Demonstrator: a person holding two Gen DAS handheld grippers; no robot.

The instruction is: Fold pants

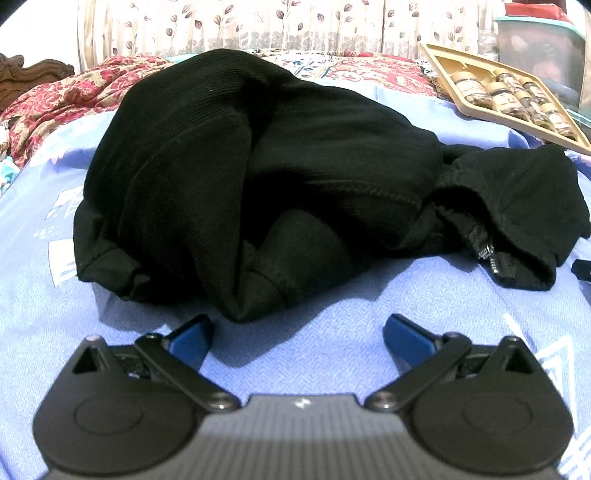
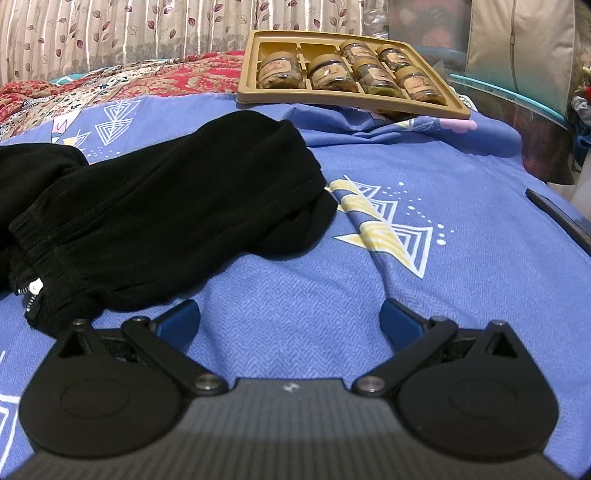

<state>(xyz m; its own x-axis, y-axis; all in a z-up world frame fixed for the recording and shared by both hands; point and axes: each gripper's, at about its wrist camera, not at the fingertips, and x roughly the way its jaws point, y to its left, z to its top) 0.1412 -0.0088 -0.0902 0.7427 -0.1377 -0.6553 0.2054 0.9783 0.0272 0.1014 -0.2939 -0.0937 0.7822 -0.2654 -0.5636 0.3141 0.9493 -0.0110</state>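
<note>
Black pants (image 1: 258, 177) lying crumpled and unfolded on the blue sheet (image 1: 332, 354), near side of the jar tray (image 2: 347, 70), with left gripper (image 1: 295, 338) and right gripper (image 2: 290, 325) both spread apart, empty, just short of the heap; all folding remains.

A bed filled the view, covered by a blue sheet (image 2: 461, 177) printed with white and yellow triangles. Beyond it lay a red floral quilt (image 1: 59, 99), rumpled. A carved dark wooden headboard (image 1: 22, 72) showed at far left. Behind the bed hung a striped cream curtain (image 2: 122, 29) with a leaf pattern. A tan tray (image 2: 251, 86) of small jars (image 2: 332, 72) sat on the bed's far side. Light was bright, colours washed.
</note>
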